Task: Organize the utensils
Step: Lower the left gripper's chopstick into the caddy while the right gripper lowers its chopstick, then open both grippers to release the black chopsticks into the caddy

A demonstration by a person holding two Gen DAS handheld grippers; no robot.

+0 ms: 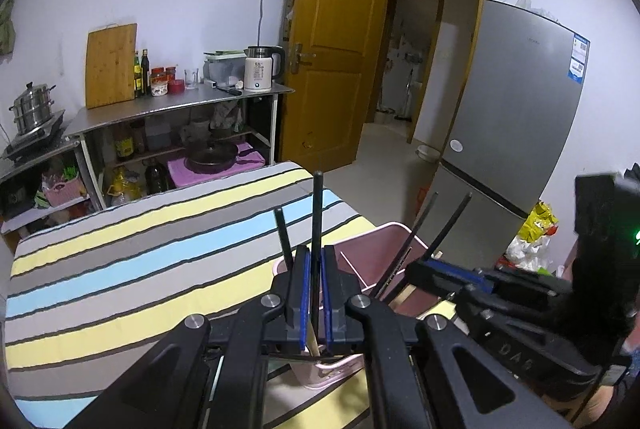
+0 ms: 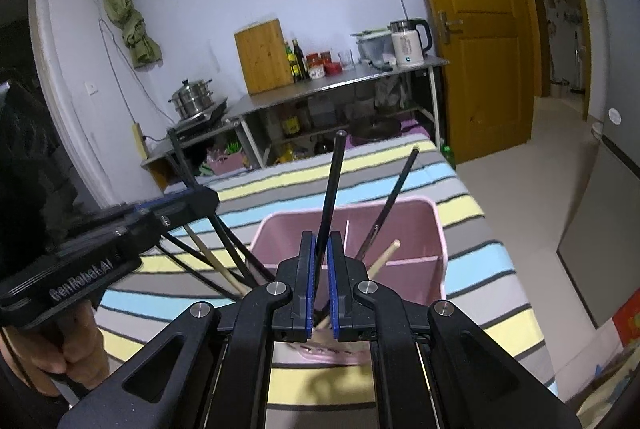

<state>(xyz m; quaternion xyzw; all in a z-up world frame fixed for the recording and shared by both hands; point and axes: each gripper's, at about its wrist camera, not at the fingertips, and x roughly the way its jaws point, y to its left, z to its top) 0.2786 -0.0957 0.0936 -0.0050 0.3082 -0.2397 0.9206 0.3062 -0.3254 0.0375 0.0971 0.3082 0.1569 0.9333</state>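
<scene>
On the striped cloth stands a pink divided bin [image 2: 438, 229], whose rim also shows in the left wrist view [image 1: 384, 229]. My left gripper [image 1: 316, 265] is shut on an upright black chopstick [image 1: 318, 213]; a second black chopstick [image 1: 283, 237] leans just left of it. My right gripper [image 2: 322, 253] is shut on another black chopstick [image 2: 331, 185] over the bin. A loose black chopstick [image 2: 394, 197] and a wooden chopstick [image 2: 384, 257] lean in the bin. The left gripper [image 2: 200, 199] appears at the left, the right gripper [image 1: 420, 269] at the right. Lower chopstick ends are hidden.
The striped table [image 1: 120, 269] runs away to the left. Behind it a steel shelf [image 1: 180, 105] carries a cutting board, bottles and a kettle [image 1: 262, 69]. A steamer pot [image 2: 192, 97] sits on a hob. A grey fridge [image 1: 516, 101] and a wooden door [image 1: 336, 37] stand to the right.
</scene>
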